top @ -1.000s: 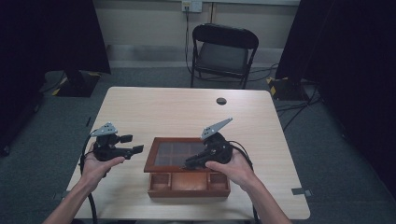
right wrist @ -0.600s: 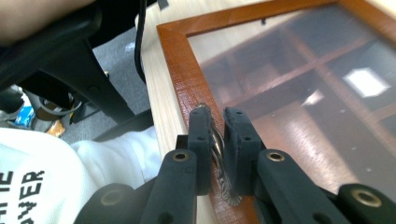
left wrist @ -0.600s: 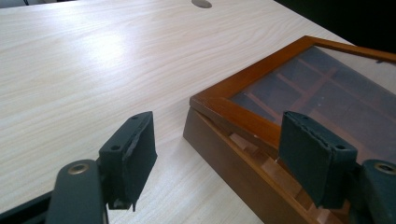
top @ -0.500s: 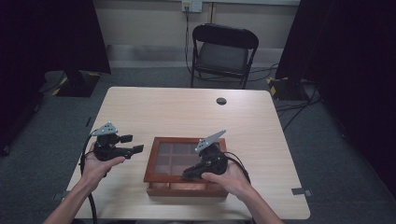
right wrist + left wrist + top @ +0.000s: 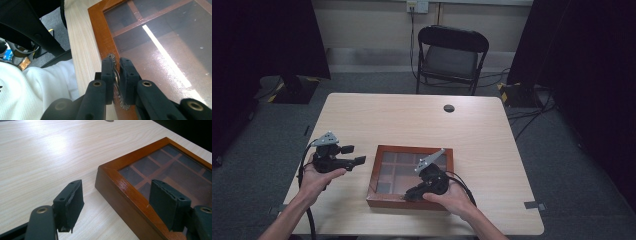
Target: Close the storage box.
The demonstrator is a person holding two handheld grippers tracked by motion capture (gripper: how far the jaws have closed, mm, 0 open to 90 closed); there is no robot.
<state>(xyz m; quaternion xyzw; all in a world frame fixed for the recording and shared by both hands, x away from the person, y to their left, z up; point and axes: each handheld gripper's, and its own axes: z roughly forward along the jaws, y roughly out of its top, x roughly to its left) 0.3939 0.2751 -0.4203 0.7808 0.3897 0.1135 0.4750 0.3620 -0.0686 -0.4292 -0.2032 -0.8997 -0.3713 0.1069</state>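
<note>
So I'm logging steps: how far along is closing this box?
Done: the glass lid looks flat on the wooden box. In hand: the right gripper is shut on the metal clasp at the front edge. Left: releasing it; the left gripper waits open beside the box.

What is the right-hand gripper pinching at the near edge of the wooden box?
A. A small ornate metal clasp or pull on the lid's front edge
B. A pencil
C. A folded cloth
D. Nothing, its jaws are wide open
A. In the right gripper view the right gripper has its jaws closed on a small filigree metal clasp at the front rim of the glass-topped wooden box.
</note>
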